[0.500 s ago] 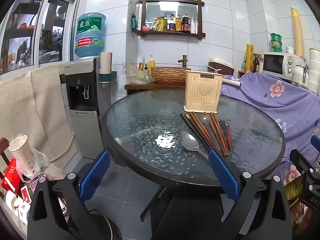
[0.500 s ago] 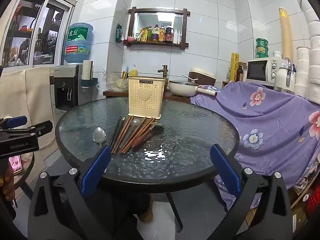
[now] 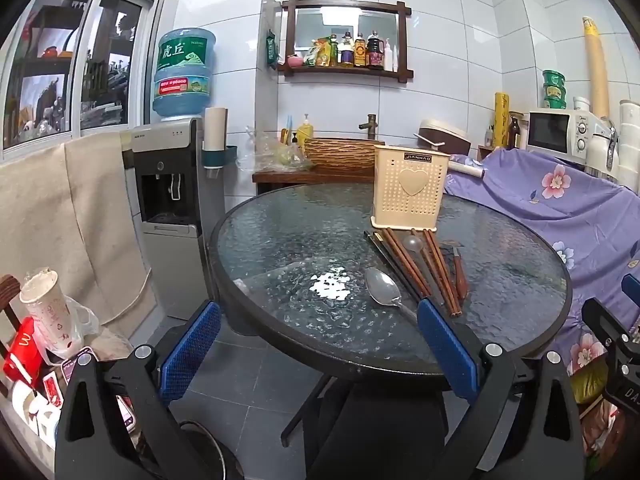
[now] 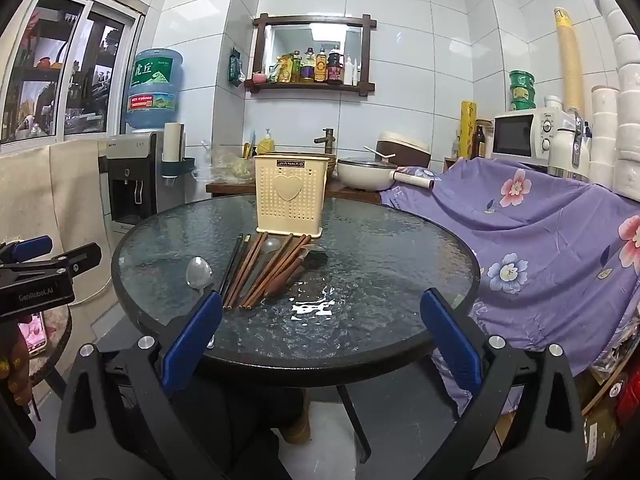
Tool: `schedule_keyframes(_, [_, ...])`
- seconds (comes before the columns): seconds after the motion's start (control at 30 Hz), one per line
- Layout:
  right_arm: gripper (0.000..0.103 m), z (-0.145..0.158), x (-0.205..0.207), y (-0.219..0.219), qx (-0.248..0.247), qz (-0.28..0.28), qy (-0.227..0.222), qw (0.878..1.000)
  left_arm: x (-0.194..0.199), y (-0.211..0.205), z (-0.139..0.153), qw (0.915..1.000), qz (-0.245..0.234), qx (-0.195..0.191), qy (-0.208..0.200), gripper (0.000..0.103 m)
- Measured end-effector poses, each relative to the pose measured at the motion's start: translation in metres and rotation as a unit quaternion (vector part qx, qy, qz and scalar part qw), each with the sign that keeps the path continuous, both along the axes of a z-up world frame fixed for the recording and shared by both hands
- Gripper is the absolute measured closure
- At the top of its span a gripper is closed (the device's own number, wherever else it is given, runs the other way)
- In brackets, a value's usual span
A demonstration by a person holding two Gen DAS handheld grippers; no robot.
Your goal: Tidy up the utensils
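Hovering both tools short of the table, nothing picked yet, so I read this as the opening step: approach and first grab. My left gripper (image 3: 318, 354) has its jaws spread wide and empty, off the near-left rim of the glass table (image 3: 280, 332). My right gripper (image 4: 320, 344) is also wide and empty, over the near edge.

Nearest item is the metal spoon (image 3: 382, 286), lying flat, bowl toward the table's middle, handle running under my left tool's right finger in that view. Just beside it the chopsticks (image 3: 412, 268) lie in a loose fan, dark pair on the left, brown ones on the right, with a small ladle (image 3: 414, 243) and a wood-handled piece among them; can't tell what that last one is. Behind them stands the cream holder (image 4: 290, 198), upright, empty as far as I can see.

Next move, my guess: drop low, close on thin flat stock against slick glass. Slip risk.

Readable text: "JIANHAO" on the holder, "GenRobot.AI" on the left tool's body, "虎丘" on the water jug (image 4: 154, 88).
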State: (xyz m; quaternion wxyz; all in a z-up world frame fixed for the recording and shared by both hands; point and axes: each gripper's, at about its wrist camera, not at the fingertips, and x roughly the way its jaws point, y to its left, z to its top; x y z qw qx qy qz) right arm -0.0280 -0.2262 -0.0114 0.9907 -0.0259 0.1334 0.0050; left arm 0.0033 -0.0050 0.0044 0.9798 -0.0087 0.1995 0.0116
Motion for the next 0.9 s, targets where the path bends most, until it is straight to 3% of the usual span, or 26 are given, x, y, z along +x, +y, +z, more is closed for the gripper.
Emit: schedule_keyframes(0.9, [0.005,0.0027,0.0045,0.0018,0.006,0.006,0.007,1.000,-0.0065,0.0100,-0.0016,0.9999,-0.006,-0.011,-0.008,0.006])
